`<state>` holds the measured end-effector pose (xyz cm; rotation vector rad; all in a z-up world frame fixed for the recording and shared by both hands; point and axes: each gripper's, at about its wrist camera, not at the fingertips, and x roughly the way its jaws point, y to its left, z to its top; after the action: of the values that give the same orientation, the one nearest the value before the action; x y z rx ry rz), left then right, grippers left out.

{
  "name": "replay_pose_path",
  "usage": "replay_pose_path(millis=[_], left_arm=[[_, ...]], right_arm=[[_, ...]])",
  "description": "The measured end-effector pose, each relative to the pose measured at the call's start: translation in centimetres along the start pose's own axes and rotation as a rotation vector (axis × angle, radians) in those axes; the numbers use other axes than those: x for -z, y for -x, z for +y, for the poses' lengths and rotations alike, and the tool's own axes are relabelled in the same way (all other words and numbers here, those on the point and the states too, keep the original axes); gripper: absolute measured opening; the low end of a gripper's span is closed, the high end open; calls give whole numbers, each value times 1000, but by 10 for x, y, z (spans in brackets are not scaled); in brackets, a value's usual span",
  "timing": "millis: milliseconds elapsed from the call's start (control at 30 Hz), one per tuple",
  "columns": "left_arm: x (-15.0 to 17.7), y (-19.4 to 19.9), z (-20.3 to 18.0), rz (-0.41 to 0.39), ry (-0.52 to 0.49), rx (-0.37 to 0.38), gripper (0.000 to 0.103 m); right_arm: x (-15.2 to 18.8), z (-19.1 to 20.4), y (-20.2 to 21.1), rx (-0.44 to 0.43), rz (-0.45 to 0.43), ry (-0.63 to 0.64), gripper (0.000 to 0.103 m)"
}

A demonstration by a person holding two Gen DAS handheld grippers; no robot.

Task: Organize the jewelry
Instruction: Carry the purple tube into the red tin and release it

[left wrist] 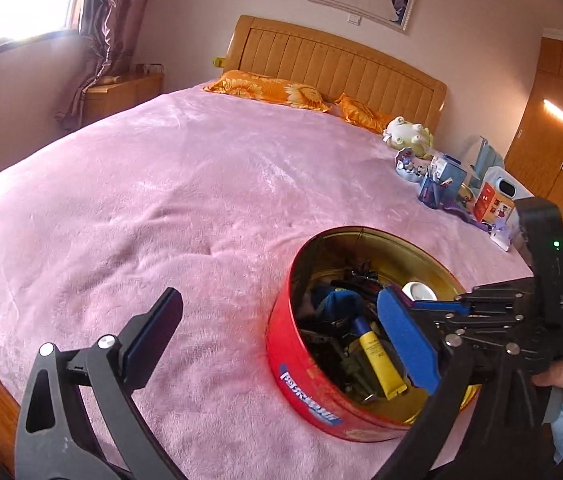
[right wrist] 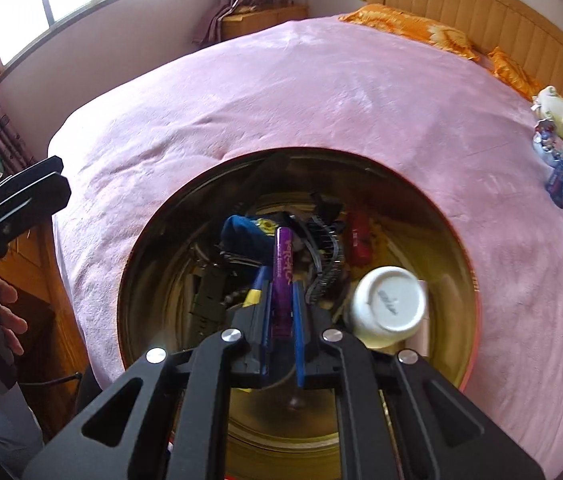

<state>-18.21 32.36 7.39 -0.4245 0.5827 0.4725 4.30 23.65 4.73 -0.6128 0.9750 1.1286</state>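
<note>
Tin (left wrist: 305, 384) on bed (left wrist: 161, 200); cup (right wrist: 389, 304) and tube (right wrist: 283, 276) inside tin; pillows (left wrist: 269, 90) at headboard (left wrist: 333, 64) behind.

Both tools are black plastic with silver screws; the right tool (right wrist: 281, 304) has blue pads (right wrist: 299, 320), the left tool (left wrist: 281, 344) dark ones.

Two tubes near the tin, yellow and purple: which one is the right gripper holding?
The purple tube: the right gripper is shut on it above the tin. The yellow tube lies loose inside the tin.
</note>
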Motion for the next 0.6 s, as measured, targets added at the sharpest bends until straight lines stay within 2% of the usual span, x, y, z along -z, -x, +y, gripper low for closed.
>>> replay_pose_path(millis=[167,333,433,533,600], left_arm=[[13,-12,1,52,-24,4,95],[23,-25,-4,90,-46,15,95],[28,-30,-9,109,-66,19,95],[32,-33,-13,123,-94,14,95],[33,-34,-16,129,-108,14,95]], right_arm=[[-2,32,-21,-19,103,87,11],[4,44,-44,54,223,166,11],[8,47,-51,90,262,208,13],[11,50,-55,126,265,238,38],[11,46,-53,131,261,227,46]])
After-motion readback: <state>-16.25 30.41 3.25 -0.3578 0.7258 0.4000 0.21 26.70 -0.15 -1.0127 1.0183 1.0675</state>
